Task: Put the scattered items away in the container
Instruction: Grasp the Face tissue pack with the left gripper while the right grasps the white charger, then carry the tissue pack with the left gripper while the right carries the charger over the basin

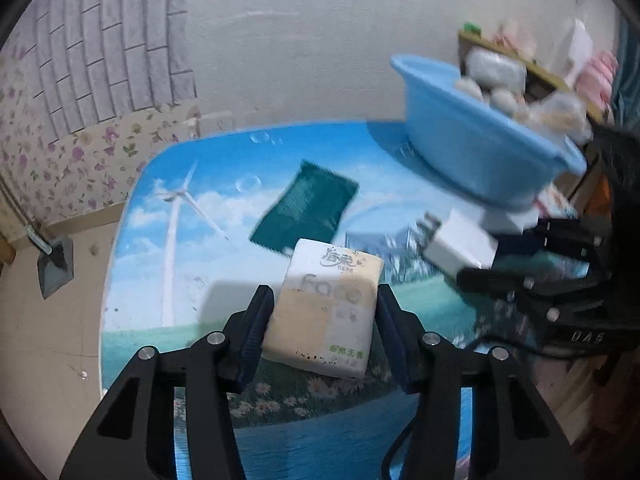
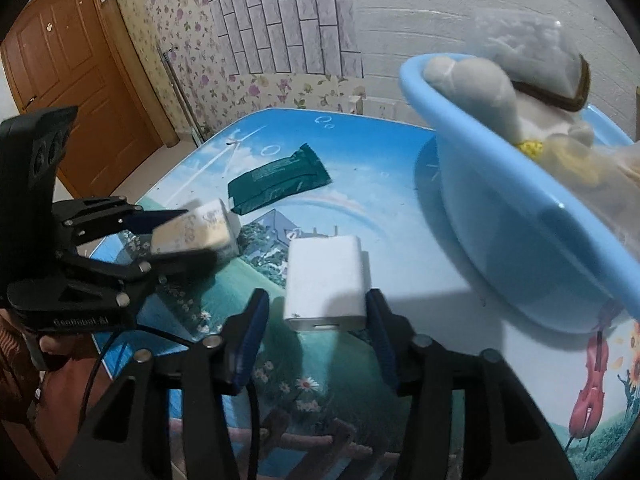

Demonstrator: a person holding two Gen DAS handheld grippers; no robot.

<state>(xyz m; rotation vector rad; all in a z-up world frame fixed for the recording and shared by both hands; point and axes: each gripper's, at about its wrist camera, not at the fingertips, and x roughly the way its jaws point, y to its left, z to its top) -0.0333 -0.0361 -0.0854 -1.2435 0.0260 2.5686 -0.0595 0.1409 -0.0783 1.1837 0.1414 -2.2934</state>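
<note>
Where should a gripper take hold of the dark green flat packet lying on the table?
Grip the dark green flat packet across its short width, on the two long edges near the middle, coming down from above. It lies flat and apart from the tissue pack and charger, so sideways approaches offer no edge.

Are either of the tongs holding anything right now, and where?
Left tongs pinch the tissue pack across its long sides. The charger sits between the right tongs; only one pad touches, so no firm hold yet.
</note>
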